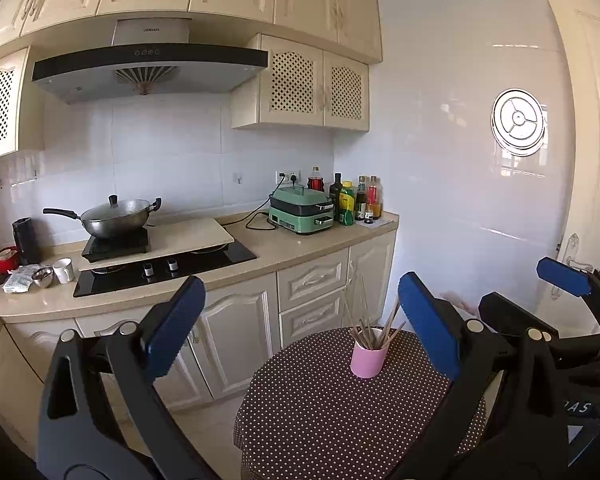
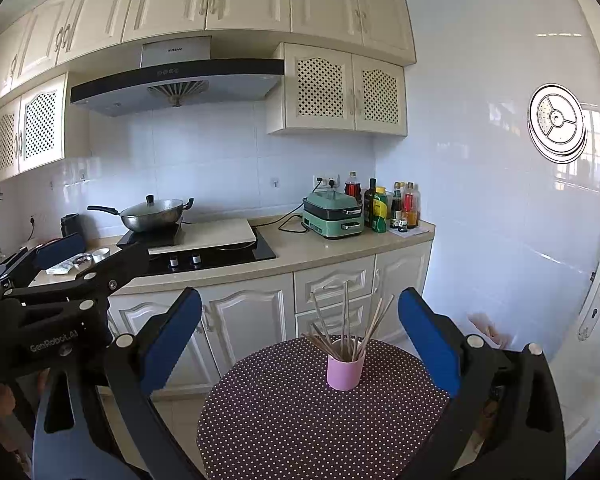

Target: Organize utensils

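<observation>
Both grippers, left (image 1: 300,332) and right (image 2: 300,332), fingers spread, empty. Chopsticks (image 2: 342,332) upright in pink cup (image 2: 345,372) on dotted table (image 2: 284,420). Risk: side contact w/ sticks tips cup (light, top-heavy).

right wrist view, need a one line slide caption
Open right tongs face a pink cup of chopsticks on a polka-dot table.

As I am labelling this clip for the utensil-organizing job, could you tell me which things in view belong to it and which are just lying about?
Belong to the job:
- chopsticks
- pink cup holding them
- dotted table
- left gripper and right gripper, both open

Just lying about:
- wok
- green cooker
- bottles
- white mug
</observation>
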